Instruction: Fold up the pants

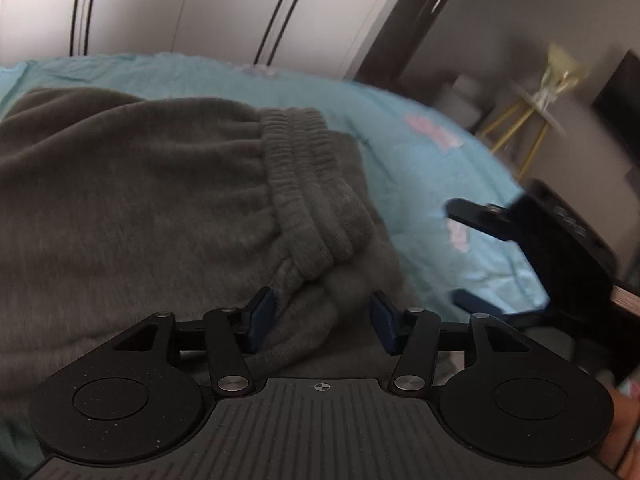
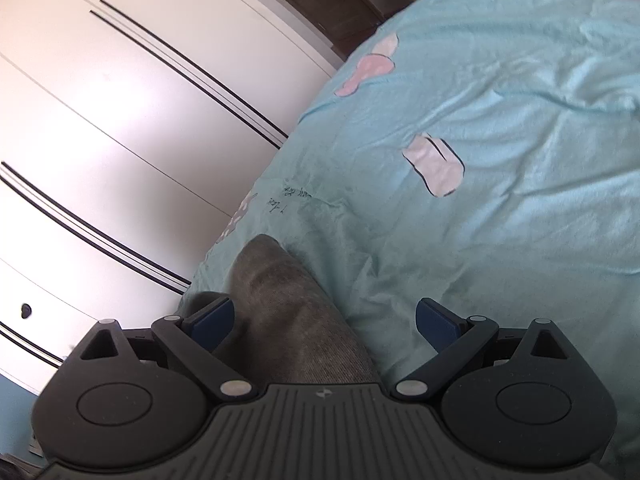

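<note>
On the blue-sheeted bed point(image 2: 500, 128) lie the grey pants point(image 1: 140, 184), over whose bunched waistband point(image 1: 308, 184) the left claw point(image 1: 322, 320) hovers low and spread, while the right claw point(image 2: 324, 320), tilted sideways, is spread around a grey fold.

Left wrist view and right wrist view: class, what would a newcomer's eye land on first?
First, the grey pants heaped on the light blue bedsheet, ribbed waistband bunched just ahead of the open left gripper. In the right wrist view, the open right gripper straddles a grey fold, with the white wardrobe behind.
</note>
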Action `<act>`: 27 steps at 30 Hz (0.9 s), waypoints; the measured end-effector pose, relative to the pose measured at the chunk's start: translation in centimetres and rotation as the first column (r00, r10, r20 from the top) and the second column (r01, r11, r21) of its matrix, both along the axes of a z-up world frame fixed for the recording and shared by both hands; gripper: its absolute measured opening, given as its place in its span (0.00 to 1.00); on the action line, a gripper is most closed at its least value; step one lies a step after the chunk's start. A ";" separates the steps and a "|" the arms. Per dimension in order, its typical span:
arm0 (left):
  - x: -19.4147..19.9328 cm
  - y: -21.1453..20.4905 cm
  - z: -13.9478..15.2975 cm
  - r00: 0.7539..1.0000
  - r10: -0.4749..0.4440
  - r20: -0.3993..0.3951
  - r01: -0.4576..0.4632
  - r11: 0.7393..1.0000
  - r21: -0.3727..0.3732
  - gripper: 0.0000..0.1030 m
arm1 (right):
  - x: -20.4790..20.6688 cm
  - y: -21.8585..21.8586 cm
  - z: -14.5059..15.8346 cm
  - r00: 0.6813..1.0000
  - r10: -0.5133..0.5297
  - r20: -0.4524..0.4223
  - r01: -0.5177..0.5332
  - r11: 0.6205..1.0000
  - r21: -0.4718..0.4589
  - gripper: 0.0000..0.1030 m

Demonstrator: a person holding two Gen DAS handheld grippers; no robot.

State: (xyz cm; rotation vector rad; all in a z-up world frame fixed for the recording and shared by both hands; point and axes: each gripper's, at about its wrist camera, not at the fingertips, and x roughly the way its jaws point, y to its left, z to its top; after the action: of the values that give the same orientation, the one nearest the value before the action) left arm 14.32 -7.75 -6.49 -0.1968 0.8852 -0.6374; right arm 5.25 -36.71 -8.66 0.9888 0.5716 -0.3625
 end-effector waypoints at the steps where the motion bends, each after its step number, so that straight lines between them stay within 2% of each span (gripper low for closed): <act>1: 0.0 1.1 0.6 1.000 -0.011 0.020 0.012 0.999 -0.031 0.68 | 0.1 0.0 -0.1 1.000 0.017 0.005 -0.017 1.000 0.019 0.95; 2: -0.3 2.3 1.4 1.000 0.001 0.029 0.000 0.999 -0.054 0.79 | 0.2 0.0 -0.1 0.999 0.031 0.018 -0.032 0.999 0.033 0.95; 3: -0.4 3.9 2.1 0.998 0.057 0.037 -0.054 0.995 -0.082 0.84 | 0.2 0.1 -0.1 0.998 0.046 0.035 -0.048 0.998 0.048 0.95; 5: -1.1 7.5 3.1 0.983 0.181 0.039 -0.174 0.974 -0.143 0.88 | 0.6 0.5 -0.1 0.994 0.090 0.062 -0.095 0.992 0.083 0.95; 7: -1.8 11.0 3.1 0.960 0.281 0.023 -0.271 0.942 -0.197 0.92 | 1.1 1.6 0.2 0.986 0.149 0.077 -0.155 0.985 0.070 0.95; 10: -3.1 13.8 2.5 0.902 0.432 0.007 -0.424 0.889 -0.173 0.92 | 2.5 3.2 0.2 0.967 0.252 0.046 -0.254 0.965 0.060 0.95; 12: -3.0 16.2 1.8 0.840 0.543 -0.023 -0.540 0.830 -0.137 0.92 | 3.4 4.3 0.0 0.955 0.297 0.005 -0.297 0.954 0.039 0.94; 14: -3.1 17.9 0.9 0.814 0.579 -0.049 -0.580 0.804 -0.132 0.92 | 4.2 5.4 0.4 0.943 0.331 -0.023 -0.332 0.943 -0.013 0.92; 15: -3.3 18.2 0.3 0.807 0.588 -0.053 -0.589 0.797 -0.135 0.92 | 4.3 6.0 1.0 0.939 0.343 -0.023 -0.344 0.938 -0.035 0.84; 17: -3.8 19.3 -1.1 0.791 0.606 -0.086 -0.612 0.779 -0.135 0.92 | 4.6 7.1 1.8 0.933 0.359 -0.018 -0.359 0.930 -0.079 0.80; 19: -3.8 20.1 -0.6 0.793 0.602 -0.089 -0.609 0.782 -0.135 0.93 | 5.2 7.9 1.6 0.928 0.366 -0.076 -0.372 0.923 -0.100 0.81; 21: -4.1 19.8 -0.6 0.797 0.598 -0.082 -0.604 0.790 -0.110 0.93 | 6.4 8.1 0.1 0.901 0.414 -0.127 -0.418 0.908 -0.006 0.84; 22: -4.0 19.7 -0.7 0.801 0.594 -0.077 -0.599 0.794 -0.101 0.93 | 6.5 8.4 -0.3 0.896 0.422 -0.136 -0.426 0.905 -0.001 0.85; 24: -3.8 20.1 -1.0 0.803 0.591 -0.080 -0.597 0.795 -0.107 0.93 | 6.8 9.1 0.1 0.905 0.404 -0.133 -0.413 0.909 -0.054 0.83; 25: -3.6 20.2 -1.2 0.803 0.590 -0.084 -0.596 0.794 -0.116 0.93 | 6.9 9.3 0.3 0.912 0.390 -0.125 -0.400 0.914 -0.065 0.76; 26: -4.6 20.4 -0.2 0.802 0.591 -0.087 -0.597 0.792 -0.127 0.93 | 7.1 9.4 0.4 0.918 0.377 -0.119 -0.387 0.919 -0.074 0.52; 27: -4.7 20.6 -0.2 0.802 0.591 -0.088 -0.597 0.790 -0.140 0.93 | 7.1 9.5 0.6 0.923 0.367 -0.111 -0.376 0.923 -0.074 0.50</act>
State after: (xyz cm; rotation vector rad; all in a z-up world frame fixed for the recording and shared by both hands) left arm 9.62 12.85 -6.67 -0.6143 0.7506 -0.1066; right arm 12.33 -27.24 -8.09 0.7532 0.8066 -0.0950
